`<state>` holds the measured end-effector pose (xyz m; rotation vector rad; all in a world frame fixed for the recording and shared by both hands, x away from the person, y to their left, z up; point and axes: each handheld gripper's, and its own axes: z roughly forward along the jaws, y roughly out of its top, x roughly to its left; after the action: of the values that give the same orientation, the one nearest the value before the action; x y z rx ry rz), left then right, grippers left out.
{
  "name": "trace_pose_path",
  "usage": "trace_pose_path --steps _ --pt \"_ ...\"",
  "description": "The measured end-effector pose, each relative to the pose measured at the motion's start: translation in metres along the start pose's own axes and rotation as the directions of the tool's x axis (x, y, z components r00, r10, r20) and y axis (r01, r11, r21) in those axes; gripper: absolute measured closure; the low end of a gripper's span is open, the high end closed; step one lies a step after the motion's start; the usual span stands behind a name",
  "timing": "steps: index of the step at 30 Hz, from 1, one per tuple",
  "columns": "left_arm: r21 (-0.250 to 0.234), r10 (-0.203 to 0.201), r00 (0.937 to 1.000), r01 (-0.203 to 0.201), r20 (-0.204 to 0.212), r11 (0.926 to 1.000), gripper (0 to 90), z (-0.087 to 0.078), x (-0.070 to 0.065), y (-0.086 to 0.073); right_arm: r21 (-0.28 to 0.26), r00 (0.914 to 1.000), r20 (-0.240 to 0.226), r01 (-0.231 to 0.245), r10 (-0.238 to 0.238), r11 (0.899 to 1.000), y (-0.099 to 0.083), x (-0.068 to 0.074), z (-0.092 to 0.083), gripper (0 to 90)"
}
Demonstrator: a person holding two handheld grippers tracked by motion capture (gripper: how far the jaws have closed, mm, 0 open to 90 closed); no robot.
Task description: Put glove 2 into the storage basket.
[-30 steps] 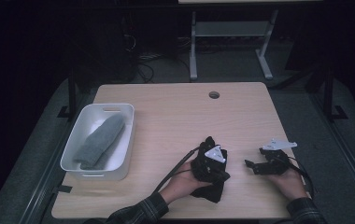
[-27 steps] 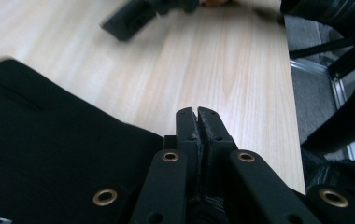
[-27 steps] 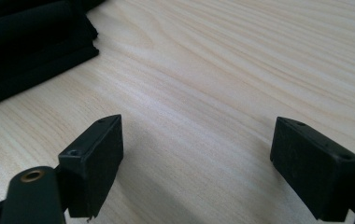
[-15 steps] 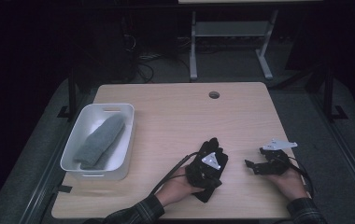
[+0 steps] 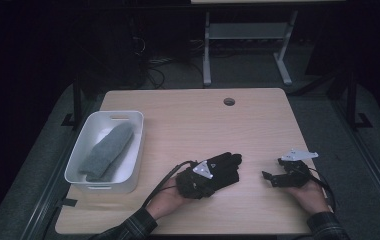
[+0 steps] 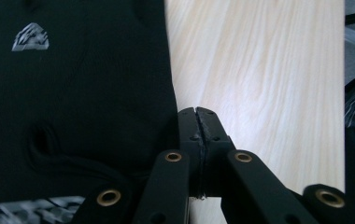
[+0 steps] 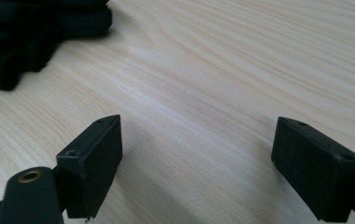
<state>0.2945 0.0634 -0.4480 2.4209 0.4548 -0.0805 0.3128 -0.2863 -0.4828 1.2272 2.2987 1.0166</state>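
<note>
High view: black glove (image 5: 217,172) lies near the table's (image 5: 188,120) front edge under the left gripper (image 5: 228,167); right gripper (image 5: 273,176) rests apart. Left gripper view: jaws closed beside the glove (image 6: 73,93), gripping nothing visible. Right gripper view: jaws wide open, empty; glove (image 7: 31,28) looks soft, light, best pinched at the cuff.

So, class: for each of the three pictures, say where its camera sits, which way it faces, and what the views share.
High view: above the person's side, facing forward and down on the pale wooden table; forearms, left gripper, right gripper.
Left gripper view: on the left gripper, along its shut jaws, beside the black fabric glove.
Right gripper view: on the right gripper, along open jaws over the table.
All three share the glove and tabletop.
</note>
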Motion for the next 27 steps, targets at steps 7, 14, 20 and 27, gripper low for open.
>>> trace_pose_path --steps 7,14,20,27 --pt "-0.094 -0.003 1.0 0.002 -0.009 0.9955 74.1 -0.024 0.011 0.013 0.0 1.0 0.0 -0.005 0.005 1.0 0.0 0.0 0.0 16.0" --pt "-0.114 0.003 0.9976 -0.011 -0.069 0.9935 45.7 -0.024 0.044 0.028 0.0 1.0 0.001 -0.003 0.003 1.0 0.0 0.0 0.0 15.9" --pt "-0.098 0.017 0.9981 -0.022 -0.06 0.995 28.9 -0.005 0.063 0.029 0.0 1.0 0.001 -0.003 0.003 1.0 0.0 0.0 0.0 15.8" --pt "-0.059 0.031 0.9977 -0.034 -0.061 0.9977 15.0 0.015 0.066 0.026 0.0 1.0 0.001 -0.003 0.003 1.0 0.0 0.0 0.0 15.8"
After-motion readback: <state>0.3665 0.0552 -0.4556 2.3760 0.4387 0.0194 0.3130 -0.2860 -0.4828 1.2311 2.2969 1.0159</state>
